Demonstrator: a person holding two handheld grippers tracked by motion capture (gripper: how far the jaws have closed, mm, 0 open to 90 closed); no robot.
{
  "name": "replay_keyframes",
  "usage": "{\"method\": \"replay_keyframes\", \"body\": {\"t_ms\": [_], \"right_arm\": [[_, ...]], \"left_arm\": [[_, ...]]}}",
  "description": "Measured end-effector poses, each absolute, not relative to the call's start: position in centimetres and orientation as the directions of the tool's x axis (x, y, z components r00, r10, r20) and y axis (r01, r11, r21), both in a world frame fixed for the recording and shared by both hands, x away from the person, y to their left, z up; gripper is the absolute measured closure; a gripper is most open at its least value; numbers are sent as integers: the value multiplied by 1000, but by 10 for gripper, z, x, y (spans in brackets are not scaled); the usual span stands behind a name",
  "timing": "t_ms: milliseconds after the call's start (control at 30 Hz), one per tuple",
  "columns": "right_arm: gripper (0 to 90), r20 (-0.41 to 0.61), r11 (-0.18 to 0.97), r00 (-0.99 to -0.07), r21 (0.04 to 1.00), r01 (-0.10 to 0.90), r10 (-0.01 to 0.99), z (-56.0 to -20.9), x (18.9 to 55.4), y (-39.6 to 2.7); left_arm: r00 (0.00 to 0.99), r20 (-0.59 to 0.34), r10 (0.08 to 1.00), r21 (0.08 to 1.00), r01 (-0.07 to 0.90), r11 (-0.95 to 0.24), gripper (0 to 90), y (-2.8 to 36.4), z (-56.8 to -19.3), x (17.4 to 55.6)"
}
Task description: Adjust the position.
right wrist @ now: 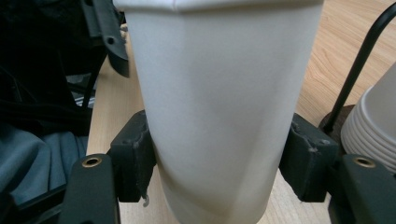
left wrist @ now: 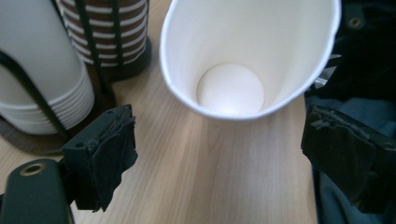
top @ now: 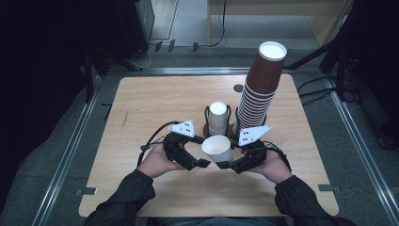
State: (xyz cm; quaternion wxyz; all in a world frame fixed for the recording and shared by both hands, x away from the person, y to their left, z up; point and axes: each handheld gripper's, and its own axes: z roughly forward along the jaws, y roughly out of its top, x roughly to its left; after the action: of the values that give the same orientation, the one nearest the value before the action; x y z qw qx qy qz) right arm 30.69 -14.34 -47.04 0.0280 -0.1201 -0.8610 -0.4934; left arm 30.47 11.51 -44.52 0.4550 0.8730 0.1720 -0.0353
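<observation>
The white cup (right wrist: 219, 107) runs off the right gripper view's top and bottom edges, and it hides the table (right wrist: 327, 60) behind it.

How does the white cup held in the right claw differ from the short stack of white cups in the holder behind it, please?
The held cup is single; the white stack is several cups nested together. The held cup is tilted, mouth open toward the left claw, while the stack stands mouth down in its wire holder. The held cup is gripped by the right claw above the table; the stack is untouched. Both are plain white paper.

A white paper cup (top: 218, 149), brown-and-white striped cup stack (top: 259, 92), and black claws on pale wood table (top: 155, 101).
</observation>
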Motion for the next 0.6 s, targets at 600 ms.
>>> {"method": "replay_keyframes", "body": {"t_ms": [600], "right_arm": [[348, 230, 480, -965, 837, 261, 123, -477, 302, -125]], "left_arm": [[949, -206, 238, 834, 298, -465, 162, 104, -443, 300]]}}
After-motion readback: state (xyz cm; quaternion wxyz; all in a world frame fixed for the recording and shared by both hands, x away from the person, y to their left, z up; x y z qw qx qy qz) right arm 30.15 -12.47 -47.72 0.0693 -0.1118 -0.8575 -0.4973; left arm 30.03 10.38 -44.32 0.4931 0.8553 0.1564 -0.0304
